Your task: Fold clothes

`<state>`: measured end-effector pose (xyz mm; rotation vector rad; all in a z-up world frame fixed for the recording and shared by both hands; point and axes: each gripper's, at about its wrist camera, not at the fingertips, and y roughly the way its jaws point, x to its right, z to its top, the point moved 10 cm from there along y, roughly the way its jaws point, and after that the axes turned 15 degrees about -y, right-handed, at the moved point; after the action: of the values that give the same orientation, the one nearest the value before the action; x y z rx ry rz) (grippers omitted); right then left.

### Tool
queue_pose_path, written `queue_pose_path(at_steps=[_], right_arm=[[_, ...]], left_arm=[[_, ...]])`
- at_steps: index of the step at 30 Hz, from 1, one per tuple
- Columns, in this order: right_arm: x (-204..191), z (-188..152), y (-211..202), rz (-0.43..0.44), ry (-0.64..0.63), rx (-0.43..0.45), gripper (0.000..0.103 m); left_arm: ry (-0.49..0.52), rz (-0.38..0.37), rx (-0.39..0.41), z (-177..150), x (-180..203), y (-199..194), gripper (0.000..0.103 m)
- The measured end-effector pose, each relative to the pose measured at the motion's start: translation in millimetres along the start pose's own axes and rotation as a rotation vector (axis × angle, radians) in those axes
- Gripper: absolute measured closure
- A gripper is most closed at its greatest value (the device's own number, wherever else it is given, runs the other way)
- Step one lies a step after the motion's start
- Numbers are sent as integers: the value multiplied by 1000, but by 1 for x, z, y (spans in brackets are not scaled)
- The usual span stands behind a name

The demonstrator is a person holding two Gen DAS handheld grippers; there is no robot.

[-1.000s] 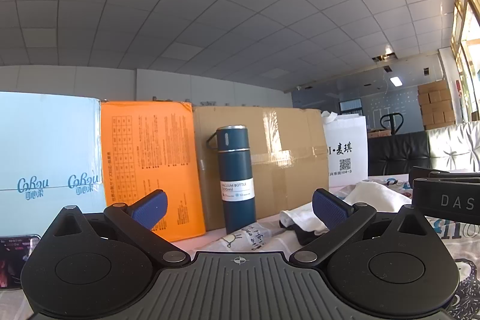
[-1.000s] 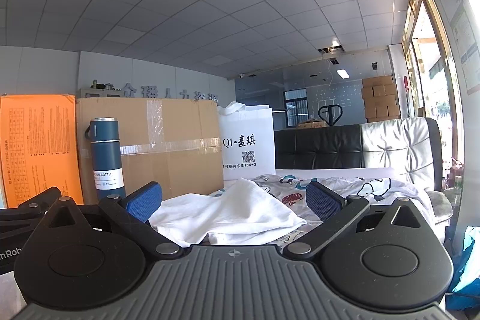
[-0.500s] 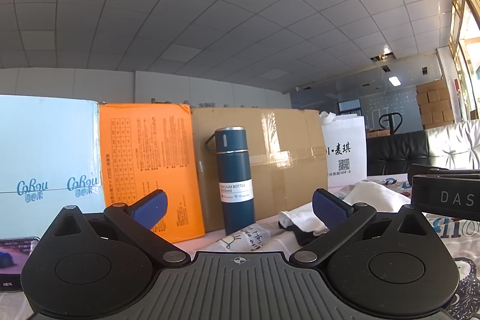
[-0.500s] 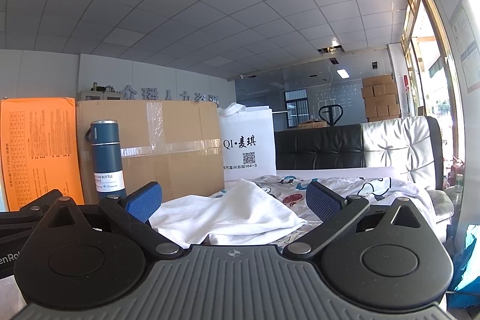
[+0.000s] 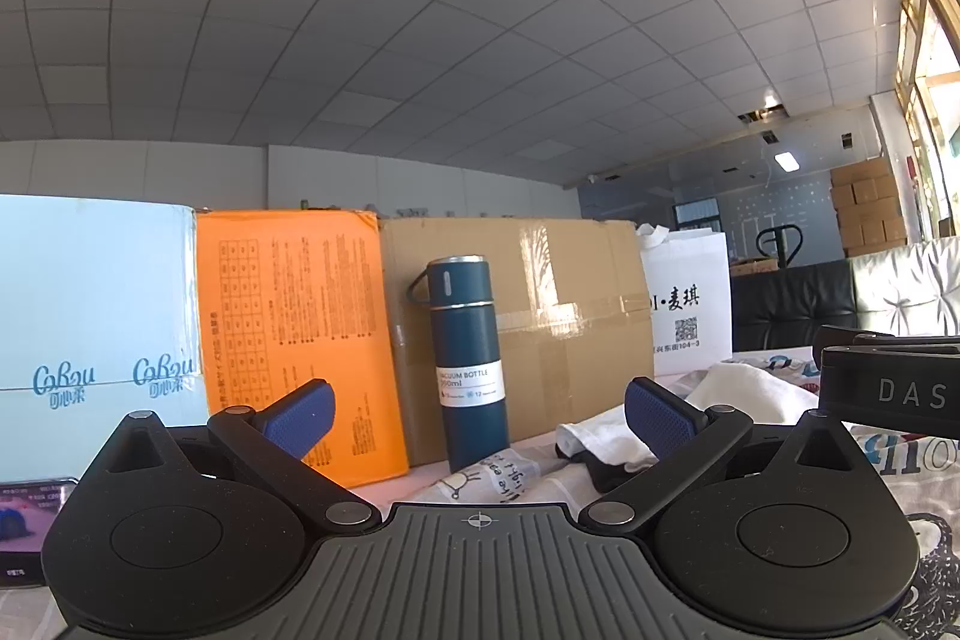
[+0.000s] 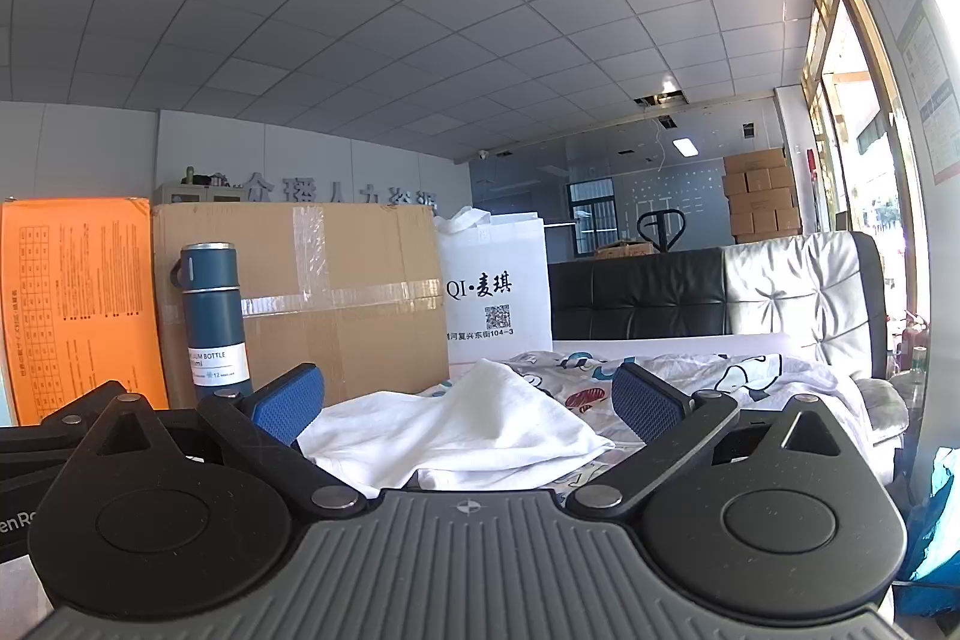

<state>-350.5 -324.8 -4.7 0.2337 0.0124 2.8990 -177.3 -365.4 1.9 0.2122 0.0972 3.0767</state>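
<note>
1. Left hand-held gripper [image 5: 478, 418] spread wide, gripping nothing, facing the blue bottle [image 5: 465, 361].
2. Right hand-held gripper [image 6: 468, 400] also agape, empty.
3. White garment [image 6: 456, 424] lies crumpled on the patterned sheet [image 6: 738, 370], just ahead.

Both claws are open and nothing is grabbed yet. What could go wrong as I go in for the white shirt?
1. The tall dark blue vacuum bottle stands upright just behind the crumpled white shirt; a sweep by the left claw could topple it.
2. The shirt lies on a cartoon-print sheet, so the right claw might pinch both layers.
</note>
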Motion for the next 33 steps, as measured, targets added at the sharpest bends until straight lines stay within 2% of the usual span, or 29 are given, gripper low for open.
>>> queue_pose_path(at_steps=[33], right_arm=[[0,0,0,0,4,0,0]], left_arm=[[7,-6,3,1,3,-1,0]])
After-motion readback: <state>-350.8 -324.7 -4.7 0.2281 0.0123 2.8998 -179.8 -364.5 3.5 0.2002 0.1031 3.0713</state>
